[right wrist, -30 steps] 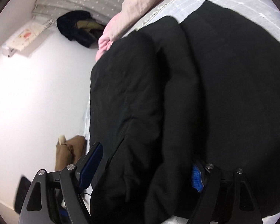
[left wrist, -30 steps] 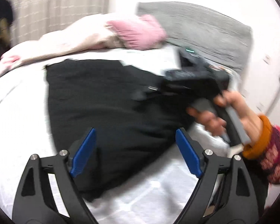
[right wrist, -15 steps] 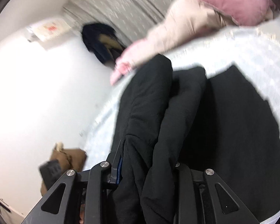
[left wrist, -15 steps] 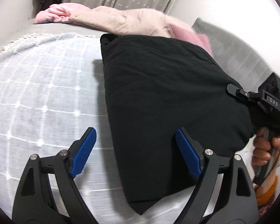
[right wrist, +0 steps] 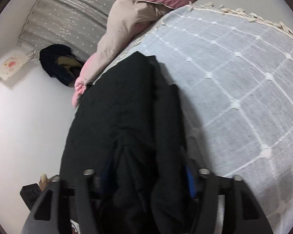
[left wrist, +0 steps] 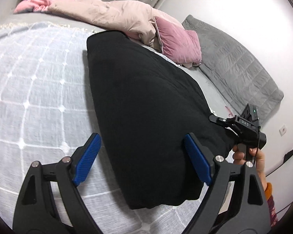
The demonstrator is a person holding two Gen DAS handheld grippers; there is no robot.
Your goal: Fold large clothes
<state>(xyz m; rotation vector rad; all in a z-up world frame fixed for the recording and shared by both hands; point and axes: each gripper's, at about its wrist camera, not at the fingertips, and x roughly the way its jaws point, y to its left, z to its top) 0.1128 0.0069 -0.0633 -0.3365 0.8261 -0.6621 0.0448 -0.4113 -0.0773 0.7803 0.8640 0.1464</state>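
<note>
Step in hand: judged to be releasing a folded edge of the garment (left wrist: 146, 120) at its lower right in the left view, with one fold already laid over.
Technique: let the cloth drop fully clear of the pads before drawing the right gripper (right wrist: 146, 177) away, so the layer is not dragged out of line. Then press the top layer flat along its edge.
Left gripper (left wrist: 142, 159): jaws wide apart, nothing held. They hover over the near end of the garment, lower centre of the frame, one blue pad (left wrist: 87, 159) over the bedspread (left wrist: 33, 101) and the other over black cloth.
Right gripper state: jaws have just been opening from a tight pinch. Black cloth lies bunched between them. Blur hides whether the pads touch it, so a hold cannot be confirmed.
Right hand (left wrist: 250, 156): wrapped round the handle, right edge of the left view.
Garment position: on the bed, centre of both frames, lying on the bedspread, its far end near the pink duvet (left wrist: 111, 13).
Garment look: thick, matt black, folded to a long rounded slab. Two ridges run lengthwise in the right view. The left edge is straight and the near corner is puffy.
</note>
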